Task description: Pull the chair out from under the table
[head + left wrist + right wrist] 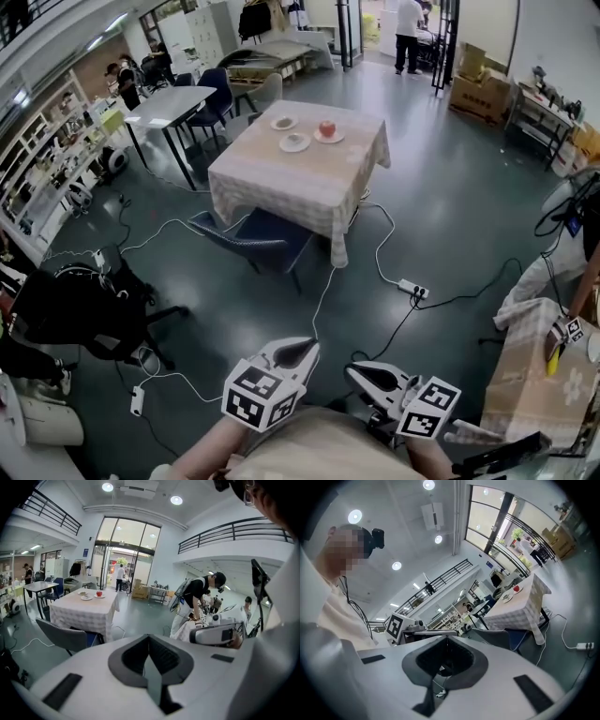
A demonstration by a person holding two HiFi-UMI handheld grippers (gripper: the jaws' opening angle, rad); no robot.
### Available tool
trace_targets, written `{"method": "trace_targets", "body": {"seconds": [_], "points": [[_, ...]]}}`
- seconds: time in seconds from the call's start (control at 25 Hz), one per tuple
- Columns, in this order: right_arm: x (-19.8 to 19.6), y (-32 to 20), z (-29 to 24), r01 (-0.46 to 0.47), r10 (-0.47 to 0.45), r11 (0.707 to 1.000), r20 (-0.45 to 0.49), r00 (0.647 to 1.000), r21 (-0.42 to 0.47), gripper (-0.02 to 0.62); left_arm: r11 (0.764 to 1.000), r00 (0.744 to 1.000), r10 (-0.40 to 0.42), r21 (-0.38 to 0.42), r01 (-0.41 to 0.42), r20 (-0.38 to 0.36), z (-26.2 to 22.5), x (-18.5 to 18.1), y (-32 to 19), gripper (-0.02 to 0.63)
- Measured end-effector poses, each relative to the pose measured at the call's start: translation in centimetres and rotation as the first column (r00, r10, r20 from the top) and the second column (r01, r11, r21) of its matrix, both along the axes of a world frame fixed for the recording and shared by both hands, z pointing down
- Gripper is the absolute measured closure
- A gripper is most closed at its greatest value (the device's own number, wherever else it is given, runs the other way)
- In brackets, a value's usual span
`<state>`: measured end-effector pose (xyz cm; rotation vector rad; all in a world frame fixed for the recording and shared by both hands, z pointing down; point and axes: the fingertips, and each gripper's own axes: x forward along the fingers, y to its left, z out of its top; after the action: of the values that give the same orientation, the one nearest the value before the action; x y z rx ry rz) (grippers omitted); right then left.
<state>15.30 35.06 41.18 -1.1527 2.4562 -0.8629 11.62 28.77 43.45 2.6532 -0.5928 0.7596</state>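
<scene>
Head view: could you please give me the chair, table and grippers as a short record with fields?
chair: dark blue, partly tucked under the table's near edge, not yet pulled out
table: checked cloth; apple and three plates on top
left gripper: shut, empty, well short of the chair
right gripper: shut, empty, well short of the chair

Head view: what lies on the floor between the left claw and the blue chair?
A white cable runs over otherwise bare grey floor from near the chair toward the left claw; the head view shows it.
</scene>
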Motion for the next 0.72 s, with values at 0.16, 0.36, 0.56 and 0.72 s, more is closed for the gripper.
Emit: {"method": "trace_targets", "body": {"seconds": [0.16,0.36,0.56,0.72], "points": [[0.4,-1.5,0.7,-0.044,0.044,0.999,-0.01,0.999,-0.019,0.586,1.0,1.0,0.017,-0.014,-0.017,-0.001,1.0,-0.5,-1.7,0.6],[-0.7,-4.4,1.5,-0.057,0.055,0.996,-0.038,0.998,-0.065,0.586,0.999,1.0,0.002,-0.037,-0.003,-0.022,2.0,-2.3,-5.3,0.6],[-3.5,-8.7,1.5,-0.015,0.002,0.994,-0.122,0.992,-0.106,0.584,0.994,0.995,-0.061,-0.098,0.053,-0.085,2.2,-5.0,-10.8,0.6],[-7.1,-13.3,1.1,0.018,-0.043,0.994,-0.233,0.972,-0.11,0.586,0.993,0.991,-0.072,-0.103,0.06,-0.114,2.0,-7.9,-15.5,0.6]]}}
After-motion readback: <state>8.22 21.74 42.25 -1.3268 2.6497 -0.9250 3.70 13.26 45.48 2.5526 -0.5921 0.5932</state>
